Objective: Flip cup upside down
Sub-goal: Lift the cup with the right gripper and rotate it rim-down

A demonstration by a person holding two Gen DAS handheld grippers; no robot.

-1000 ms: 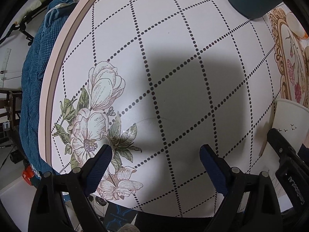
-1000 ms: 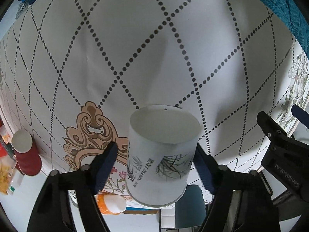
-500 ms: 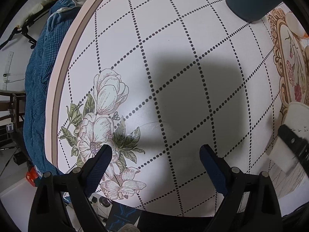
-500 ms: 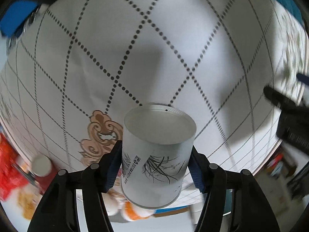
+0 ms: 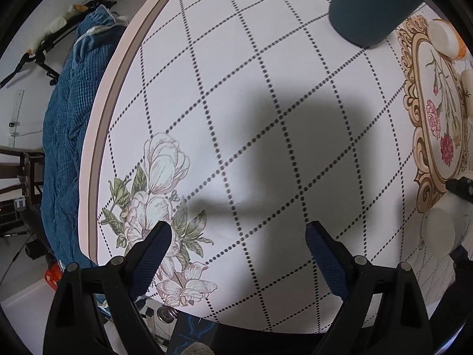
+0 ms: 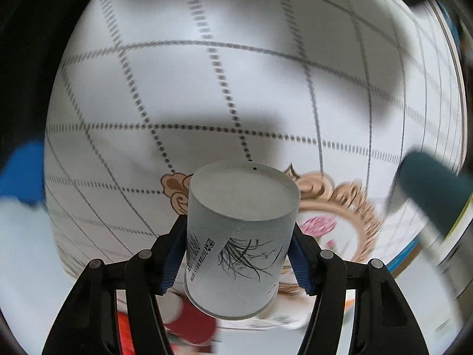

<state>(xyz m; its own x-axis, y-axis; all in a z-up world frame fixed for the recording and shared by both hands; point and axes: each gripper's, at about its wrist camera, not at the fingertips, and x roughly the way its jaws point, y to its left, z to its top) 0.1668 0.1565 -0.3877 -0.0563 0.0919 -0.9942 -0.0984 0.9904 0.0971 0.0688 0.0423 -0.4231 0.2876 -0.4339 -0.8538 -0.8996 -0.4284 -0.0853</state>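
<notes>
We see one white paper cup clamped between the blue pads of the right hand-held gripper, held above the desk with its flat closed base toward the camera. Its side carries a dark ink drawing of grass-like leaves and a strip of printed text; we can read the word "REUSE", while the rest is too small to make out. The cup's opening faces away from us, so we cannot tell whether anything is inside.

The desk is covered by a white cloth with dotted diamond lines, a gold scrolled frame with pink flowers just behind the cup, and a pale flower print near the left edge. The right wrist view is blurred, so the red shape below the cup and the blue shape at the left stay unclear to us.

The left hand-held gripper hangs over the cloth with its fingers wide apart and nothing between them. One dark teal cup stands at the far side of the desk. A blue quilt lies beyond the desk's rim.
</notes>
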